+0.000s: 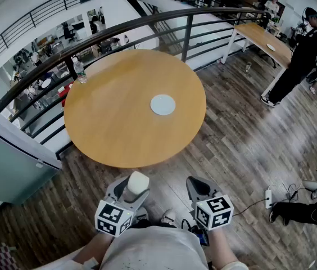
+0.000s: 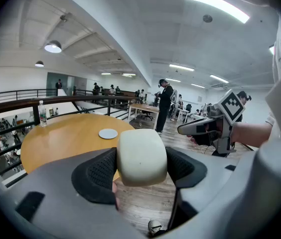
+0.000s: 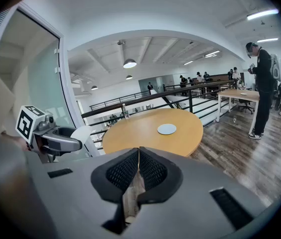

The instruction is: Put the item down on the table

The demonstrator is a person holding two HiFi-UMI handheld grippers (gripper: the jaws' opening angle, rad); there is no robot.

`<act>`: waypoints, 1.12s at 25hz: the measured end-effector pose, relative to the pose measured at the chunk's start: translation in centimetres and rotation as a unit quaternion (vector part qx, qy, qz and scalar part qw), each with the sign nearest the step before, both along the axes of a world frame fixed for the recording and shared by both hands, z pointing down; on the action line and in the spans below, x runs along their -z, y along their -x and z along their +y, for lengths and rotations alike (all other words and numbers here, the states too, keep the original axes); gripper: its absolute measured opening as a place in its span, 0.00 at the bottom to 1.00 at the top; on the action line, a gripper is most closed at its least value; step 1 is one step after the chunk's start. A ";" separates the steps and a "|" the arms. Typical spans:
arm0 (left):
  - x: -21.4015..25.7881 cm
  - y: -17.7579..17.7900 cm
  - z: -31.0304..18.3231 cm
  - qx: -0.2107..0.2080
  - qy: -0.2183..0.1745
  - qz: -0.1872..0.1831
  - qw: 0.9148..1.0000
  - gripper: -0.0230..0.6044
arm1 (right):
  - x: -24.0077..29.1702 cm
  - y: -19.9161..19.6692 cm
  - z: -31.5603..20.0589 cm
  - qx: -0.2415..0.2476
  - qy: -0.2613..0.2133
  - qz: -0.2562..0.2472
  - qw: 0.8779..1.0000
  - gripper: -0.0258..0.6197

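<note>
A cream, rounded block [image 2: 141,156] sits clamped between the black pads of my left gripper [image 2: 141,169]; in the head view this block [image 1: 136,186] shows at the bottom, just short of the near edge of the round wooden table [image 1: 113,117]. My right gripper [image 3: 138,169] is shut with nothing between its pads, and in the head view this right gripper [image 1: 199,189] is held beside the left one over the wooden floor. From both gripper views the table [image 2: 66,133] [image 3: 145,131] lies ahead.
A light round coaster [image 1: 163,104] lies near the table's middle. A water bottle [image 1: 80,71] stands at its far left edge by the black railing [image 1: 186,35]. A person in black [image 1: 299,55] stands at the right near a long desk [image 1: 265,38]. Cables and a power strip [image 1: 268,197] lie on the floor.
</note>
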State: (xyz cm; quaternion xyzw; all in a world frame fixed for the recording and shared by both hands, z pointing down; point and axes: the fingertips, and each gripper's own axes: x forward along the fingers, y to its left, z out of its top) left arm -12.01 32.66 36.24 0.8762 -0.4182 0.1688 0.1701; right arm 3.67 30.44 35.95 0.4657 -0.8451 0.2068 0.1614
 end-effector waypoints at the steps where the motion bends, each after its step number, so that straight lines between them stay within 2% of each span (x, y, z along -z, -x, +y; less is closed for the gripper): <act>1: 0.0 0.1 0.0 0.000 0.001 0.001 1.000 0.55 | -0.1 0.2 0.1 0.001 0.000 0.001 1.000 0.08; 10: -0.4 0.6 0.0 -0.004 0.000 0.004 1.000 0.55 | -0.3 1.2 0.4 0.008 0.000 0.009 1.000 0.08; 16: -0.7 1.4 -0.2 -0.008 0.004 0.012 1.000 0.55 | -0.3 1.5 0.3 -0.019 0.000 -0.002 1.000 0.08; 24: -0.5 4.4 -0.4 -0.025 -0.006 0.014 1.000 0.55 | -0.1 3.1 0.4 -0.051 0.000 0.009 0.999 0.08; 28: -0.7 5.9 -0.7 -0.030 -0.017 -0.002 0.999 0.55 | -0.3 4.8 0.3 -0.052 0.002 0.011 0.999 0.08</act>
